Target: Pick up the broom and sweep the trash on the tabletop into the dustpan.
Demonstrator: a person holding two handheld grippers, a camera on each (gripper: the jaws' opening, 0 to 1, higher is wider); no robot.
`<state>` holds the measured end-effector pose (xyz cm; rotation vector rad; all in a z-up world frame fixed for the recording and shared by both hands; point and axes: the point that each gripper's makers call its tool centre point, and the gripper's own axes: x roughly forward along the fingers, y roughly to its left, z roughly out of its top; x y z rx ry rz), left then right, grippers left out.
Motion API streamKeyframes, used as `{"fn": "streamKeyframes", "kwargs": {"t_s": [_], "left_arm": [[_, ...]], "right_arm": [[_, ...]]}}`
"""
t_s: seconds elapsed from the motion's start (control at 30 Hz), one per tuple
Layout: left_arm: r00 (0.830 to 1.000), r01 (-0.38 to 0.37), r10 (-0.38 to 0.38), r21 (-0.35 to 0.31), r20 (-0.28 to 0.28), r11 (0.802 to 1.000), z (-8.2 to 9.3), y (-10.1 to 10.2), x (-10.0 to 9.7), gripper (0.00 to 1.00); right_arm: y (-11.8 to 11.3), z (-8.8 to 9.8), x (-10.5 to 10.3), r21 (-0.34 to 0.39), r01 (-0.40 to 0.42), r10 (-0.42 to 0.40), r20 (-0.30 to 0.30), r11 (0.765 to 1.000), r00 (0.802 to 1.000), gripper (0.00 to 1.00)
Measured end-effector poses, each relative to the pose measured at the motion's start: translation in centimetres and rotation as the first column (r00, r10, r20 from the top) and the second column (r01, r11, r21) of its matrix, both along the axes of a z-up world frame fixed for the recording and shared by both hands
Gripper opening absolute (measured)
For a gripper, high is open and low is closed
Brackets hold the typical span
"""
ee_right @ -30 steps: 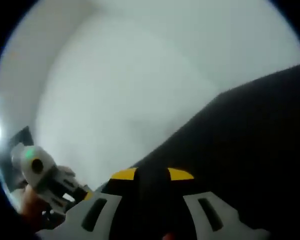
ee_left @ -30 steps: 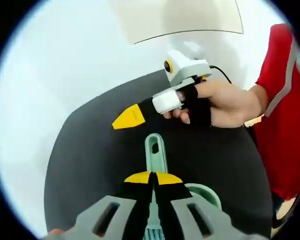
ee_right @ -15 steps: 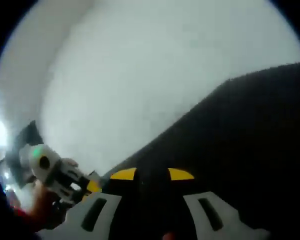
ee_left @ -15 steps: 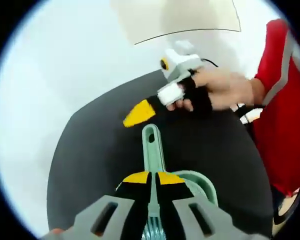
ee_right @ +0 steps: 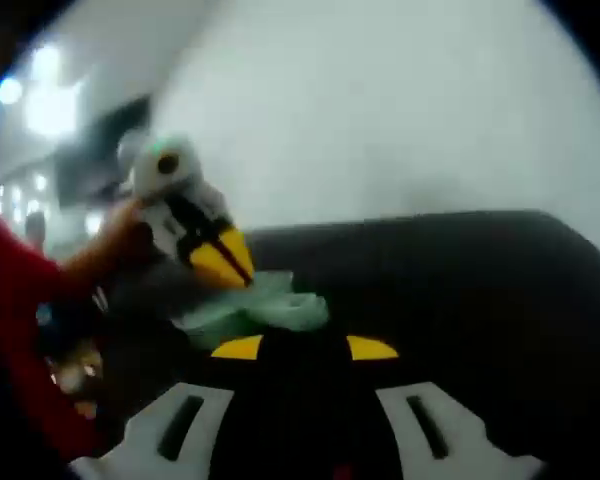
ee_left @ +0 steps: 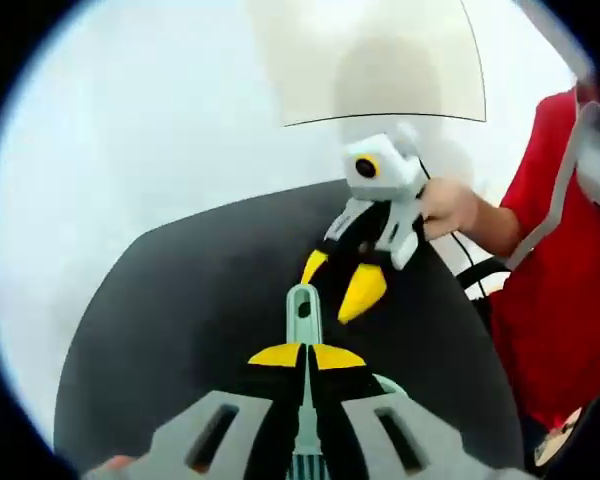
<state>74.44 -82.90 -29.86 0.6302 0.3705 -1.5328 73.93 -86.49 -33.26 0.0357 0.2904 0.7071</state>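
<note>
Left gripper [ee_left: 307, 352] fingers stay clenched on the broom [ee_left: 302, 310]; the right gripper [ee_left: 345, 283], fingers spread, has swung toward it.

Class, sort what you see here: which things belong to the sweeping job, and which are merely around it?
Belongs to the job:
- green broom handle, clamped by the left gripper
- right gripper, fingers apart
- black tabletop

Merely around:
- person's red sleeve
- pale panel beyond the table

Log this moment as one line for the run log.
left gripper: shut on green broom handle | right gripper: open, above black tabletop, tips by the handle's end | sweeping: not started
</note>
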Motion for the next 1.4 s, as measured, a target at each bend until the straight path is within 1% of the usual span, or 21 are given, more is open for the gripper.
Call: {"fn": "streamKeyframes", "kwargs": {"t_s": [0.03,0.1,0.13,0.27,0.3,0.4,0.5,0.53,0.6,0.67,0.7,0.77,0.8,0.83,0.97,1.1,1.13,1.23,1.27,1.33,1.4], "left_arm": [[1.000,0.002,-0.002,-0.002,-0.013,1.000,-0.1,-0.1,0.0,0.00],[1.000,-0.002,0.002,-0.004,-0.030,1.000,-0.5,-0.4,0.2,0.00],[0.999,-0.004,0.004,-0.007,-0.037,1.000,-0.6,-0.5,0.3,0.00],[0.998,0.004,-0.004,-0.003,-0.056,1.000,-1.0,-0.8,-0.2,0.00],[0.999,0.005,-0.006,-0.005,-0.054,1.000,-0.9,-0.9,-0.1,0.00],[0.999,0.008,-0.008,0.000,-0.053,1.000,-0.9,-1.2,-0.2,0.00],[0.998,0.005,-0.004,0.010,-0.065,1.000,-0.7,-1.3,0.0,0.00],[0.998,-0.004,0.004,0.012,-0.056,1.000,-0.5,-1.2,0.3,0.00],[0.999,-0.042,0.042,0.001,-0.017,0.999,0.3,-1.2,1.5,0.00],[0.999,-0.037,0.037,0.016,-0.011,0.999,0.4,-1.3,1.7,0.00],[0.999,-0.032,0.032,0.035,-0.007,0.999,0.1,-1.3,1.6,0.00],[0.999,-0.007,0.004,0.077,0.036,0.997,-0.6,-1.2,1.7,0.00],[0.999,-0.004,-0.001,0.105,0.045,0.994,-1.2,-1.1,1.6,0.00],[0.998,-0.006,0.000,0.107,0.057,0.994,-1.4,-1.2,1.7,0.00],[0.998,0.012,-0.018,0.103,0.061,0.995,-1.2,-1.2,1.5,0.00],[0.999,0.013,-0.016,0.095,0.031,0.995,-1.4,-1.0,1.6,0.00],[0.999,0.013,-0.016,0.092,0.036,0.996,-1.4,-1.0,1.7,0.00],[0.999,0.015,-0.018,0.086,0.035,0.996,-1.3,-0.9,1.7,0.00],[0.999,0.017,-0.021,0.087,0.045,0.996,-1.3,-0.9,1.7,0.00],[0.997,0.013,-0.022,0.117,0.079,0.993,-1.2,-0.3,1.7,0.00],[0.996,0.015,-0.024,0.106,0.089,0.994,-0.7,0.1,1.2,0.00]], "right_arm": [[0.1,0.1,0.1,0.002,-0.001,0.001,0.005,1.000,1.000,0.25],[0.2,0.8,0.2,0.006,-0.013,0.012,0.042,1.000,0.999,0.22],[0.3,0.9,0.3,0.006,-0.014,0.014,0.043,1.000,0.999,0.22],[0.9,0.7,0.0,-0.040,-0.040,0.042,0.066,0.998,0.997,0.16],[1.0,0.8,-0.1,-0.047,-0.050,0.054,0.083,0.998,0.995,0.14],[1.0,1.1,0.0,-0.051,-0.055,0.060,0.101,0.997,0.993,0.14],[1.0,1.2,0.0,-0.059,-0.060,0.066,0.117,0.997,0.991,0.14],[1.0,1.2,0.1,-0.055,-0.059,0.065,0.119,0.997,0.991,0.14],[0.8,0.9,0.2,-0.044,-0.053,0.057,0.100,0.998,0.993,0.14],[0.7,1.0,0.2,-0.037,-0.047,0.051,0.099,0.998,0.994,0.14],[0.8,1.0,0.2,-0.034,-0.049,0.052,0.098,0.998,0.994,0.14],[1.0,1.0,0.3,-0.038,-0.052,0.056,0.097,0.998,0.994,0.14],[1.1,1.0,0.2,-0.044,-0.054,0.058,0.099,0.998,0.993,0.14],[1.2,1.0,0.2,-0.049,-0.057,0.062,0.101,0.997,0.993,0.14],[1.4,1.0,0.3,-0.069,-0.063,0.070,0.113,0.996,0.991,0.14],[1.5,1.1,0.3,-0.060,-0.069,0.075,0.114,0.996,0.991,0.15],[1.5,1.1,0.3,-0.057,-0.070,0.075,0.107,0.996,0.991,0.15],[1.6,1.2,0.4,-0.055,-0.069,0.074,0.110,0.996,0.991,0.15],[1.6,1.2,0.4,-0.053,-0.069,0.074,0.112,0.996,0.991,0.15],[1.6,1.4,0.4,-0.032,-0.067,0.070,0.107,0.997,0.992,0.14],[1.5,1.3,0.4,-0.011,-0.065,0.066,0.093,0.998,0.993,0.14]]}}
